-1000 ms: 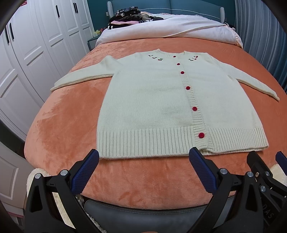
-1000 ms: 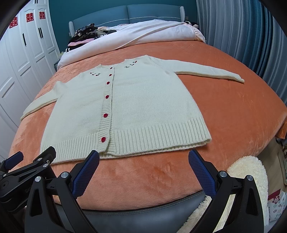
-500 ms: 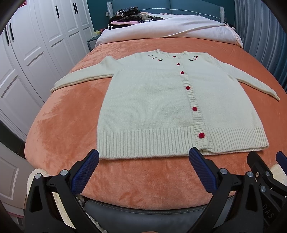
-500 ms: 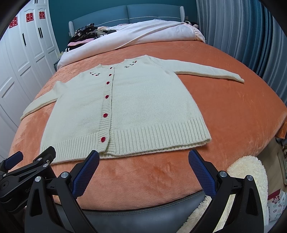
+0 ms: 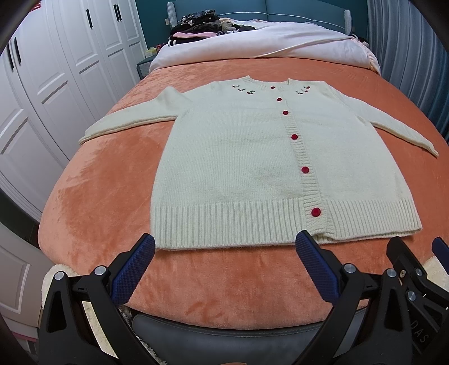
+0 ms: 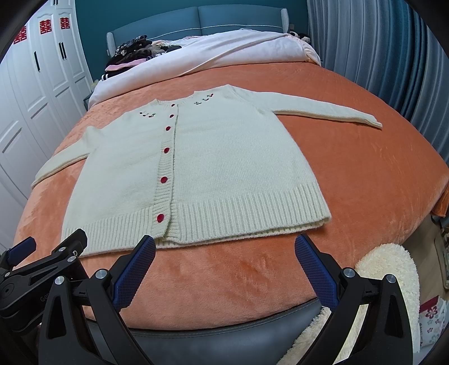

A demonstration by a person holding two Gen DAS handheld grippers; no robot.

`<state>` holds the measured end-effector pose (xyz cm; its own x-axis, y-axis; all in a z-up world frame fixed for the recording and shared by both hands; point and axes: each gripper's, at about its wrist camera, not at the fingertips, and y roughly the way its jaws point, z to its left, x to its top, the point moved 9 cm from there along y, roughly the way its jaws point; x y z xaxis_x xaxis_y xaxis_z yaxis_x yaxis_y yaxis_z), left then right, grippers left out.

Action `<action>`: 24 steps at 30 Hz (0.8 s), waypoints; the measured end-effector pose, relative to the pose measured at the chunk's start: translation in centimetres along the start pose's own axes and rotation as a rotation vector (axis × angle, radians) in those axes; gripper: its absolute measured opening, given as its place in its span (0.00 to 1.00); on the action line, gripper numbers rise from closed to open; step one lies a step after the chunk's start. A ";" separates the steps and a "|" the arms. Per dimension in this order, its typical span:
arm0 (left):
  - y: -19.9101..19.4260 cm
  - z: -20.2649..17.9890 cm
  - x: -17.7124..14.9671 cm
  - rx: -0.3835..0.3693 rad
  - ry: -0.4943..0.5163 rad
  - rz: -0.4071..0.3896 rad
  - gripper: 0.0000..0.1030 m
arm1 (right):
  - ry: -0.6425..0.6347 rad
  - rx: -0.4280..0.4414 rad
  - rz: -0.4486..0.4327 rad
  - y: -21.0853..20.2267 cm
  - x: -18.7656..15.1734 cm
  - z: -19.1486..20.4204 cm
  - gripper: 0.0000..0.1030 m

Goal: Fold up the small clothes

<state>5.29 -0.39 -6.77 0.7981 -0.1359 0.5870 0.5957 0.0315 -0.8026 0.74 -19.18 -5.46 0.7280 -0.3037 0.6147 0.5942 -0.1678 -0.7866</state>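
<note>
On the orange blanket [image 5: 106,202], the cream cardigan [image 5: 238,168] lies flat

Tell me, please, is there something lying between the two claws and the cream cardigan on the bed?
Nothing visible does. The left claw and the right claw are both open near the hem of the cardigan, and only bare orange blanket lies between them and it. The sleeves are spread out flat to the sides.

Cream knit cardigan [image 5: 238,157], red buttons [image 5: 305,169], small dark-green and red embroidery at neckline. Orange plush bed cover [image 5: 106,196]. White duvet [image 5: 252,42], teal headboard [image 6: 196,19]. White wardrobe [image 5: 56,70]. Fingers [image 5: 133,273] blue-padded on black.
</note>
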 end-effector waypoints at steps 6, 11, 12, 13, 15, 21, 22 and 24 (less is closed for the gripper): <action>0.1 0.0 0.0 0.001 -0.002 0.001 0.95 | 0.003 0.000 0.003 0.1 0.0 0.0 0.95; 0.2 0.0 -0.1 0.000 -0.002 0.004 0.95 | 0.007 0.004 0.009 0.4 -0.2 0.0 0.95; 0.3 0.0 -0.1 -0.002 -0.003 0.007 0.95 | 0.008 0.006 0.010 0.5 -0.2 0.0 0.95; 0.5 -0.1 -0.2 -0.006 -0.005 0.012 0.95 | 0.008 0.014 0.013 0.7 -0.2 0.0 0.95; 1.0 -0.2 -0.4 -0.040 -0.024 0.029 0.95 | 0.009 0.041 0.022 1.2 0.0 -0.2 0.95; 2.6 1.3 1.2 -0.099 -0.109 0.020 0.95 | 0.238 0.118 0.016 5.3 5.2 -9.3 0.95; 2.9 1.6 1.8 -0.114 -0.129 0.014 0.95 | 0.281 0.106 0.004 6.2 6.7 -11.6 0.95; 3.7 2.5 3.1 -0.122 -0.168 0.003 0.95 | 0.362 0.059 -0.036 8.6 10.5 -17.5 0.95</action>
<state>10.19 1.79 -7.71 0.8097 0.0313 0.5860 0.5861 -0.0902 -0.8052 7.49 -40.20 -6.79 0.5441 -0.6128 0.5730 0.6434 -0.1335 -0.7538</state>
